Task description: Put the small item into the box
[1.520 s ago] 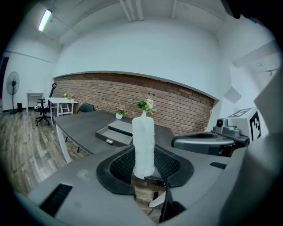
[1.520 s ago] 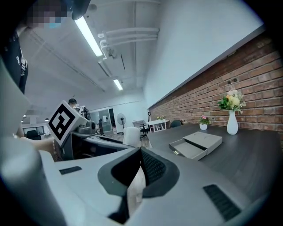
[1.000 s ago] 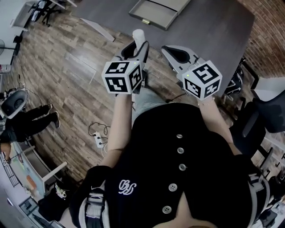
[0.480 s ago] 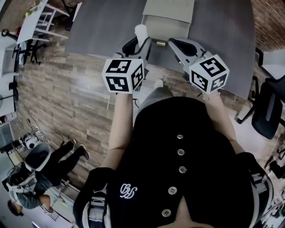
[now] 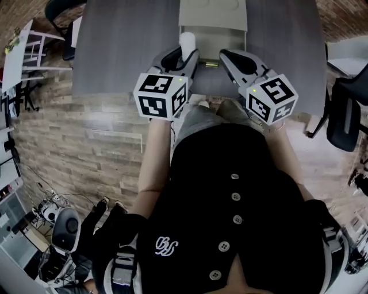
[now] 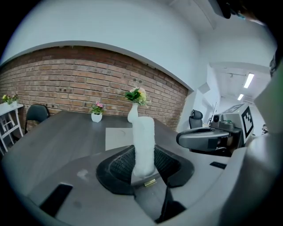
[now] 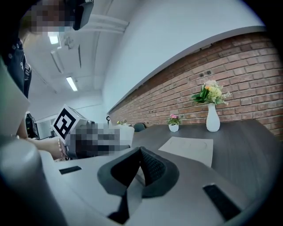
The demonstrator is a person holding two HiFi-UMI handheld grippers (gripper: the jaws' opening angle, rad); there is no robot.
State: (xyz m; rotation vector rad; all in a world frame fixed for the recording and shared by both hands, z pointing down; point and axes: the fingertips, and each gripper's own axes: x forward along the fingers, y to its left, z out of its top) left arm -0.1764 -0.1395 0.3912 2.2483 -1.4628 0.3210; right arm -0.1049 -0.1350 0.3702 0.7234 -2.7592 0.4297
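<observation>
My left gripper (image 5: 187,55) is shut on a white cylindrical item (image 5: 187,42), which stands upright between the jaws. In the left gripper view the white item (image 6: 143,145) rises out of the black pads of the left gripper (image 6: 144,167). Just beyond it on the grey table (image 5: 115,51) lies the grey box (image 5: 211,35), open, its lid (image 5: 213,11) folded back flat and a brass latch (image 5: 211,65) on its near edge. My right gripper (image 5: 225,55) hovers beside the left one, shut and empty; in its own view the right gripper (image 7: 140,155) has its jaws together.
A white vase with flowers (image 7: 212,115) and a small flower pot (image 7: 174,126) stand at the table's far end by the brick wall. An office chair (image 5: 345,115) is at the right. A person (image 5: 75,241) is on the wooden floor at lower left.
The view has swung round and closed in on the table: the box, earlier far off and to the right, now lies straight ahead of both grippers. Both grips look unchanged.
</observation>
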